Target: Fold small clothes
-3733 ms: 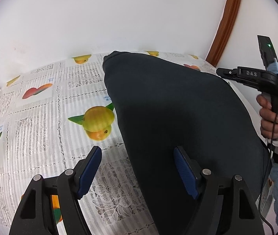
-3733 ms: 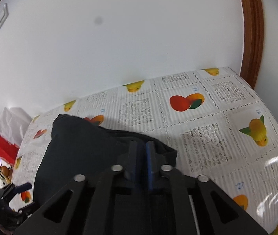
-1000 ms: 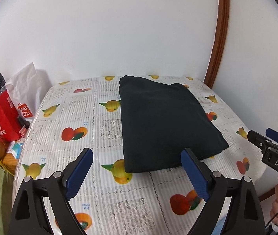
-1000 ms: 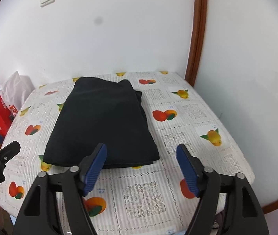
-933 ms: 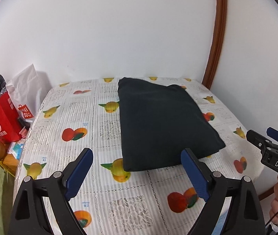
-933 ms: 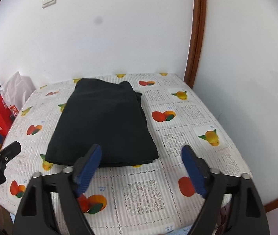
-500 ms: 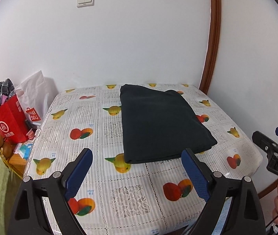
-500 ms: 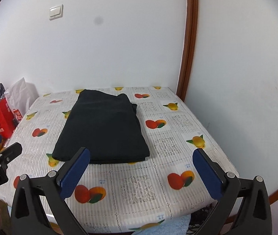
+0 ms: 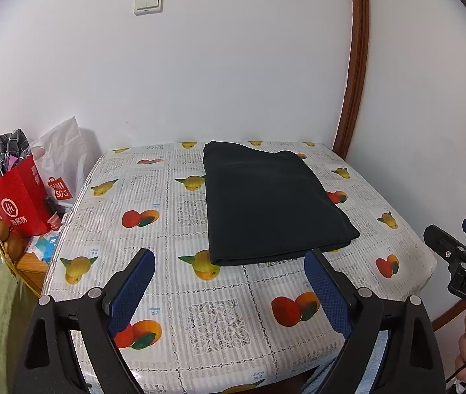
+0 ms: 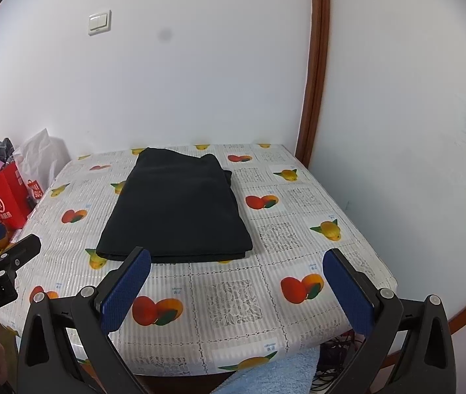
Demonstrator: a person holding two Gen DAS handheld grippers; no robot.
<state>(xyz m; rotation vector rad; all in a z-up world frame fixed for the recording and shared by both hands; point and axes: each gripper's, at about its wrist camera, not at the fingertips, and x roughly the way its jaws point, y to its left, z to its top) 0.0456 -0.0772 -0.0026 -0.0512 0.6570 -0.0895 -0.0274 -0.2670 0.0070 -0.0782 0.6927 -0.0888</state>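
Your left gripper [image 9: 229, 285] hangs over the near edge of the table, its blue pads [image 9: 131, 290] spread wide with nothing between them. Your right gripper [image 10: 237, 290] stands likewise, its pads [image 10: 126, 290] as far apart as they go and empty. Neither touches the cloth.

The dark folded garment [image 9: 272, 203] lies flat on the fruit-print tablecloth [image 9: 154, 229], a neat rectangle running from the far edge by the wall toward the middle, set somewhat to the right of centre in the left wrist view. In the right wrist view the same garment [image 10: 177, 207] shows stacked layers along its near edge and a small lower layer jutting out at its far right side. It is well apart from both grippers.

Off the left end of the table stand a red paper bag [image 9: 19, 197] with checked fabric in its top and a white plastic bag [image 9: 65, 161] behind it. A light switch [image 9: 147, 2] sits on the white wall, and a brown wooden trim [image 9: 354, 75] runs up the corner. A light blue towel [image 10: 272, 376] shows below the near table edge.
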